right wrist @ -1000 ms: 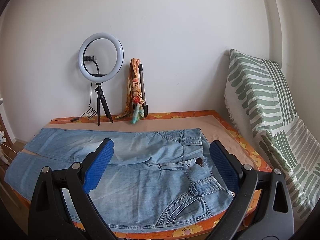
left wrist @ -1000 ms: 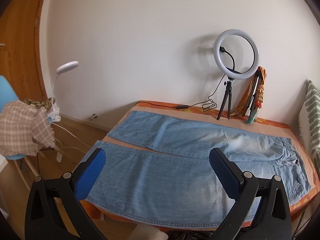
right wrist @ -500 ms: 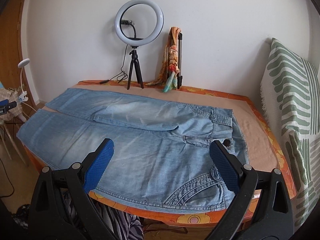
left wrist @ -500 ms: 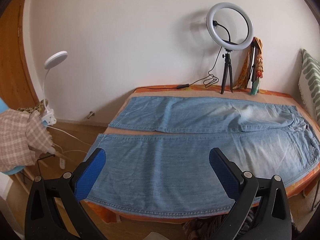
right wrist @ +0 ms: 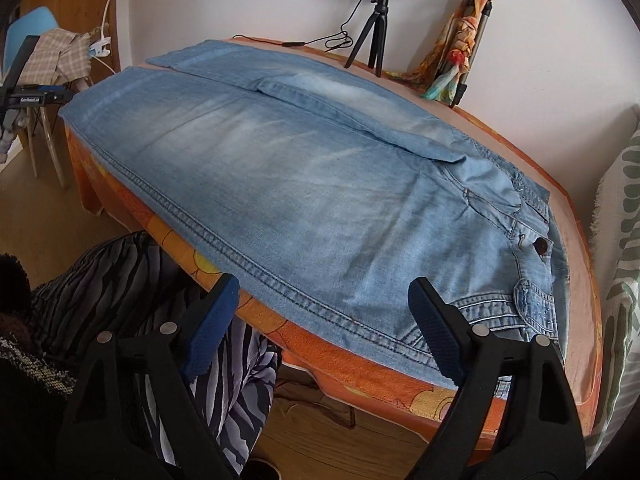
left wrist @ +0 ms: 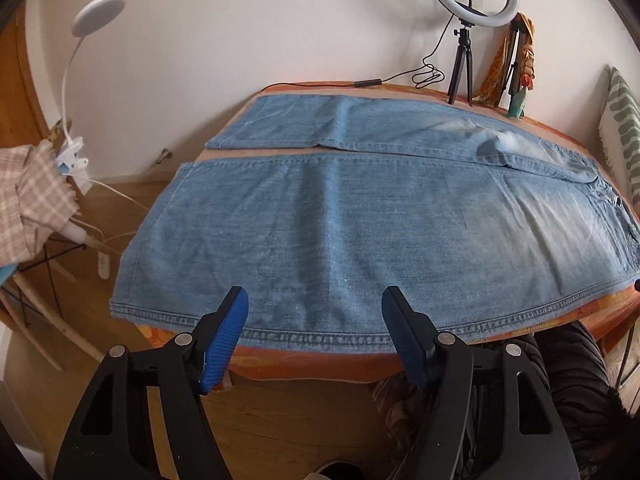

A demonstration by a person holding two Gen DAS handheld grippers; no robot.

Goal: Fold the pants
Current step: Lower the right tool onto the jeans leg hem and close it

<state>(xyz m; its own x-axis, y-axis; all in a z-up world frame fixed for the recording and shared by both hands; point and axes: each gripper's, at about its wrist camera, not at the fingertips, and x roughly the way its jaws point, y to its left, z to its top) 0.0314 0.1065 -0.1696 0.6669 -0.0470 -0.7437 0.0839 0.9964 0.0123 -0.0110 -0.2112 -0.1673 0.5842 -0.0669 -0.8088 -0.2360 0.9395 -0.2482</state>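
Light blue pants (left wrist: 360, 220) lie flat and unfolded on the desk (left wrist: 592, 312), legs side by side, waistband toward the striped cushion (right wrist: 624, 240). The left tongs (left wrist: 314, 304) hang over the near seam of the near leg, jaws apart and closing, seemingly clear of the cloth. The right tongs (right wrist: 322, 292) hover by the hip pocket, also apart and closing, gripping nothing.

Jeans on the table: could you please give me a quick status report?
Left tongs and right tongs closing, nothing gripped, poised over near side seam. Jeans flat, unfolded, legs apart on orange tablecloth. Nothing in the way.
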